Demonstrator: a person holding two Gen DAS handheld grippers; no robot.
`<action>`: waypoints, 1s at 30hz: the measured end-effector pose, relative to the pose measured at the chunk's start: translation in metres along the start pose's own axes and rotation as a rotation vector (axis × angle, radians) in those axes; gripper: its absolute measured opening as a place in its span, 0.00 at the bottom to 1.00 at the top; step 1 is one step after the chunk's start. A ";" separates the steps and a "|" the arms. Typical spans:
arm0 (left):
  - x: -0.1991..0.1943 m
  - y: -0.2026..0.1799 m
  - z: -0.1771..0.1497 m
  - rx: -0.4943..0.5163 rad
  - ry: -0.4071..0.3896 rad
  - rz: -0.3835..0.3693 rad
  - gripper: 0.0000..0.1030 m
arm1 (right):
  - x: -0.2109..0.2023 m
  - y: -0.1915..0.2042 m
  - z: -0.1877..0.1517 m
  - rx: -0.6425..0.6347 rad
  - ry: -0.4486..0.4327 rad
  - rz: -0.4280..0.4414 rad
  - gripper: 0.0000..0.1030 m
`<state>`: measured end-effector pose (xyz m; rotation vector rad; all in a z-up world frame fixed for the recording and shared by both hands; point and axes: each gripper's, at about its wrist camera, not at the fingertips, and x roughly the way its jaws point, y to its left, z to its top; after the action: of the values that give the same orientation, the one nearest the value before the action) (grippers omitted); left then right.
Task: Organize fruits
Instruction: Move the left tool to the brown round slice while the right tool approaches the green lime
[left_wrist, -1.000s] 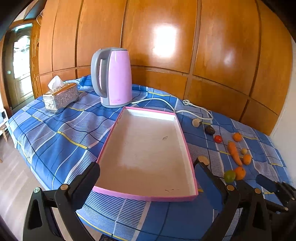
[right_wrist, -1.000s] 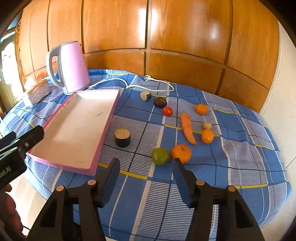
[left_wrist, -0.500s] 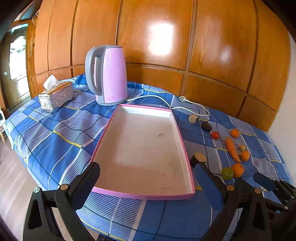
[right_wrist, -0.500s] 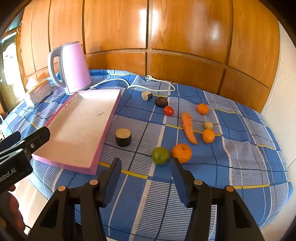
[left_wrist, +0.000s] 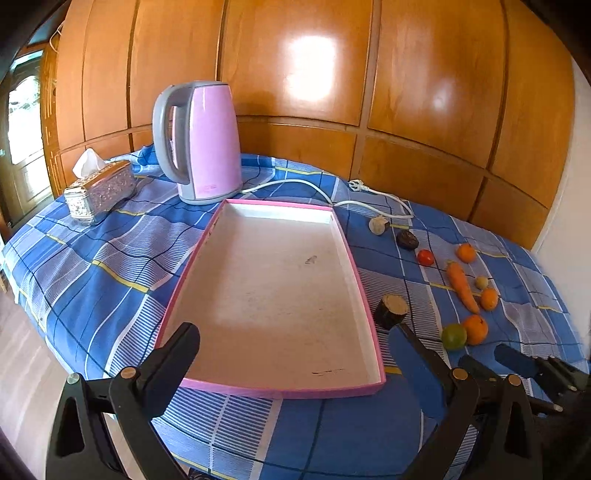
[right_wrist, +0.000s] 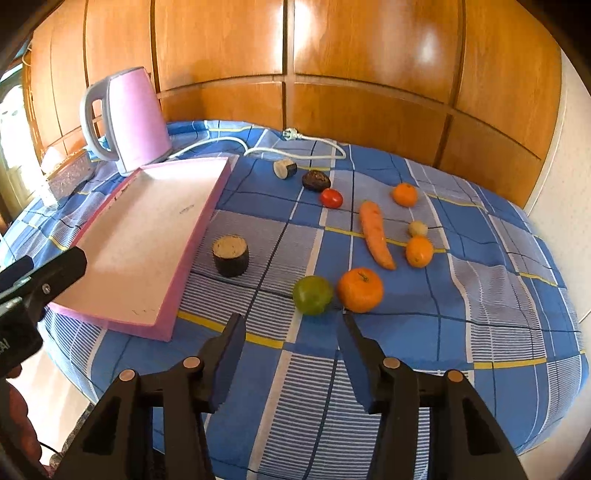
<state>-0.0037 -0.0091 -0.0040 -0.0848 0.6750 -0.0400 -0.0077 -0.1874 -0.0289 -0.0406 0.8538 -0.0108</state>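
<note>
1. So, the round green fruit and large orange mandarin lie touching on the blue checked cloth, right of the empty pink-rimmed white tray.
2. Your right gripper hovers just before them, jaws apart, nothing held.
3. Your left gripper waits spread at the tray's near rim.
4. You are likely starting the first pick: straddle the green fruit without nudging the mandarin.

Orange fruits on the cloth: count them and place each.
3. Large one beside the green fruit; one right of the carrot; one farthest back. None looks hidden.
</note>
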 end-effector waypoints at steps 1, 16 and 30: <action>0.001 -0.001 0.000 0.003 0.002 -0.005 1.00 | 0.003 -0.001 -0.001 0.001 0.010 0.001 0.51; 0.033 -0.054 0.007 0.217 0.130 -0.270 0.48 | 0.037 -0.059 -0.023 0.121 0.098 -0.059 0.39; 0.092 -0.101 0.033 0.370 0.241 -0.304 0.37 | 0.034 -0.066 -0.028 0.104 0.052 0.069 0.42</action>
<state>0.0877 -0.1130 -0.0267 0.1773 0.8807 -0.4721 -0.0061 -0.2554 -0.0699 0.0873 0.9054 0.0083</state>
